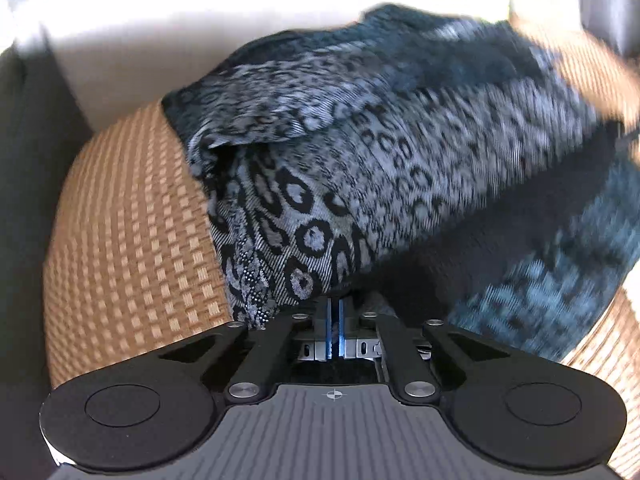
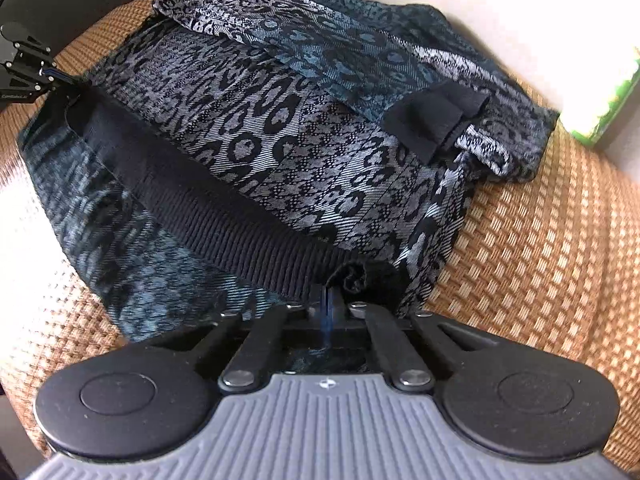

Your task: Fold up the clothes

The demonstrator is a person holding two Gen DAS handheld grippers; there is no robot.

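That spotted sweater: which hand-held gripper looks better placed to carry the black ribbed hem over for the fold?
Neither clearly. The left hand-held gripper and right hand-held gripper each pinch an end of the sweater's black ribbed hem, so likely both lift together.

You're seeing blown-out glare toward twelve o'clock in both views, motion blur at three o'clock on the left wrist, fisheye-bent edges.

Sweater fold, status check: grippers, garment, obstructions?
Left gripper and right gripper shut on the hem band. Sweater half-folded on woven mat. Nothing blocking.
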